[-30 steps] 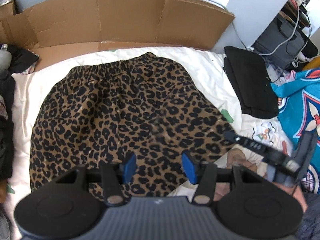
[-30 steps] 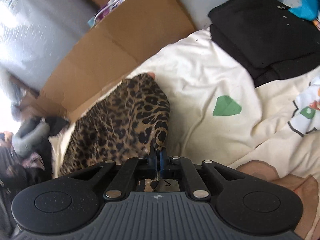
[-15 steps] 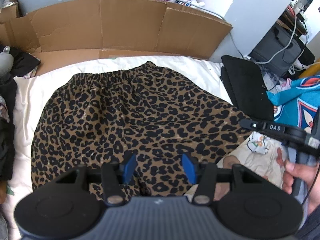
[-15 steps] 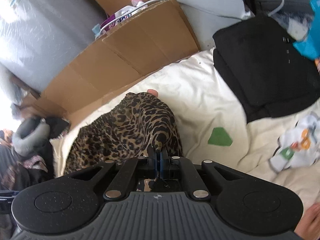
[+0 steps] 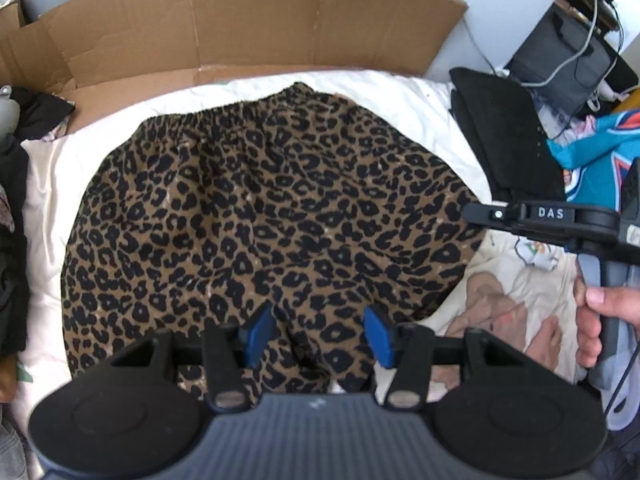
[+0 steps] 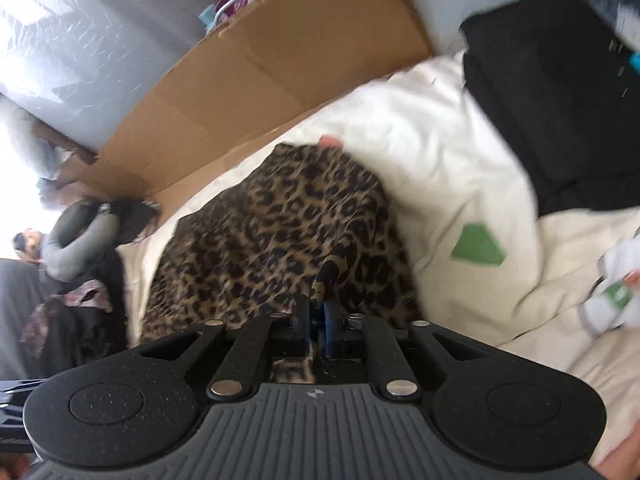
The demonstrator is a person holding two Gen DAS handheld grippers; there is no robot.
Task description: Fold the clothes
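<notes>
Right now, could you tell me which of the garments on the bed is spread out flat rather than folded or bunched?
The leopard-print skirt, lying flat on the white bedding. The black garment is folded; the teal one is bunched.

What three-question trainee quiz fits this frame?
1. True or false: the left gripper is shut on the leopard-print elastic-waist garment.
2. What stands behind the garment, past the white bedsheet? A) flattened brown cardboard B) wicker basket C) mirror
3. Fill in: in the left wrist view, the folded black garment lies to the leopard garment's ___.
Key: 1 false; 2 A; 3 right.
</notes>
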